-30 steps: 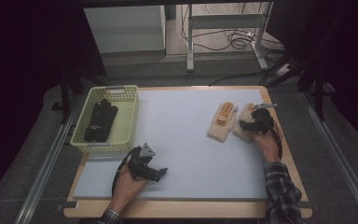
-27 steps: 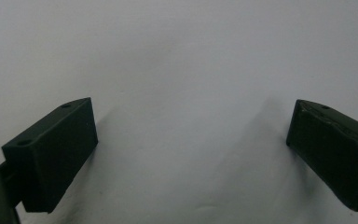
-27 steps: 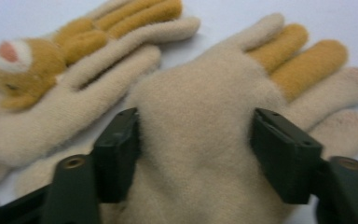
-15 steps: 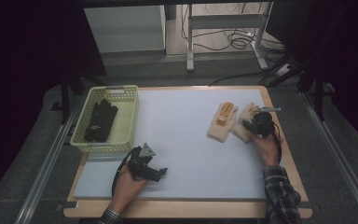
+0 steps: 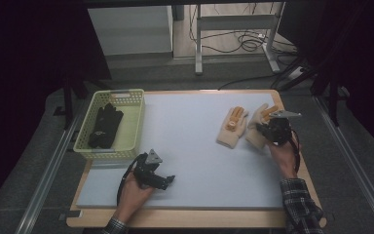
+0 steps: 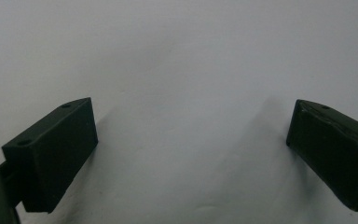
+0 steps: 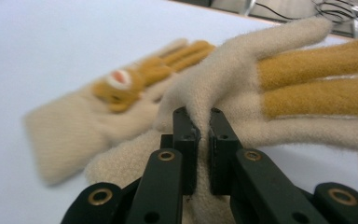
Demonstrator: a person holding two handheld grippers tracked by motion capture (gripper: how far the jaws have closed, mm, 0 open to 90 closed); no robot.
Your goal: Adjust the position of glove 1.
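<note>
White mat (image 5: 190,146); glove (image 5: 257,127) fingers pointing away.

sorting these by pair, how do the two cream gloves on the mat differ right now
The right glove is pinched in a fold by the shut right gripper; the left glove lies free, nothing touching it.

The right glove bunches up at the pinch; the left glove lies flat.

The left glove shows an orange patch on its back; the right glove shows no such patch from here.

Both are cream knit with mustard-orange fingers, side by side on the white mat.
</note>
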